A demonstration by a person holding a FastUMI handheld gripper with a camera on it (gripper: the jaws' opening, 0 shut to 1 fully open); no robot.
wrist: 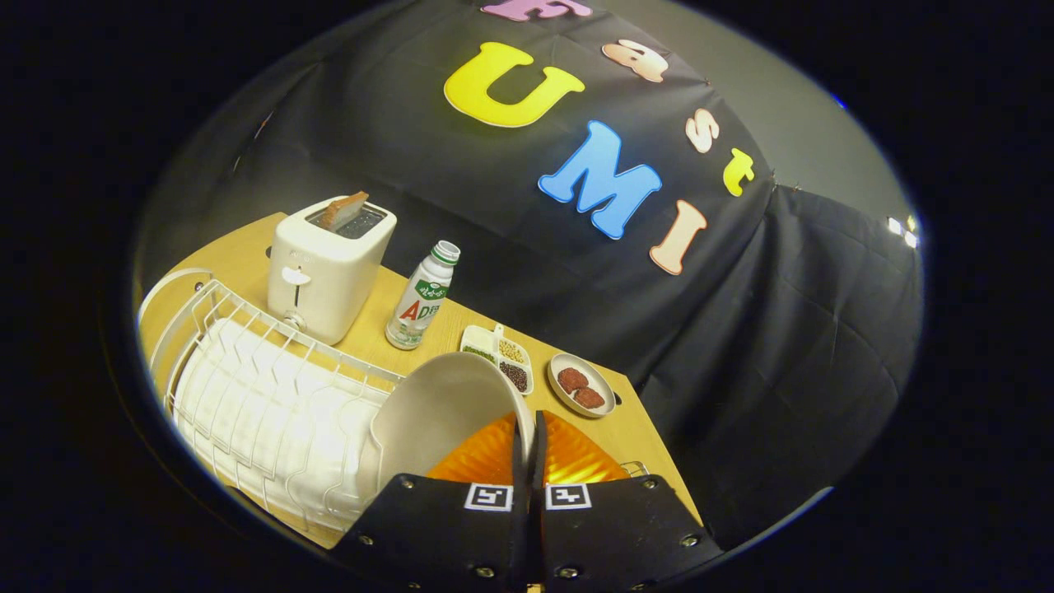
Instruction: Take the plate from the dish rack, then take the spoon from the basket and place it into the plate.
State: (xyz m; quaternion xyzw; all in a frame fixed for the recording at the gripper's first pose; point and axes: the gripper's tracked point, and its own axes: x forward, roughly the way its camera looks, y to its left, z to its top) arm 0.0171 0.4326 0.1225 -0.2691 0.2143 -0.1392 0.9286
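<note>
Pinching the rim of the pale beige round ceramic plate (440, 416), the black two-finger gripper (527, 449) has its fingers pressed nearly together with the plate's edge caught between them, so the jaws are clenched on the plate. The plate stands tilted on its edge, its hollow face turned toward the camera, and its lower part sits at the near end of the white wire dish rack (272, 395). Whether the plate still touches the rack wires cannot be told from here. Just beyond the fingers, partly behind the plate, lies a glossy orange ribbed thing (568, 461); a short piece of thin wire rim shows beside it, but what it belongs to is unclear.

The rack rests on a light wooden table (412, 329) and runs away from the fingers toward a cream-coloured two-slot toaster (325, 268), which holds a brown slice of toast (344, 210) sticking up from one slot. Beside the toaster stands a small white plastic bottle with a green label (422, 296), upright. Further along the table sit a white divided dish with three kinds of grains or beans (501, 356) and, just beside it, a small grey oval dish holding two reddish-brown pieces (581, 385)
</note>
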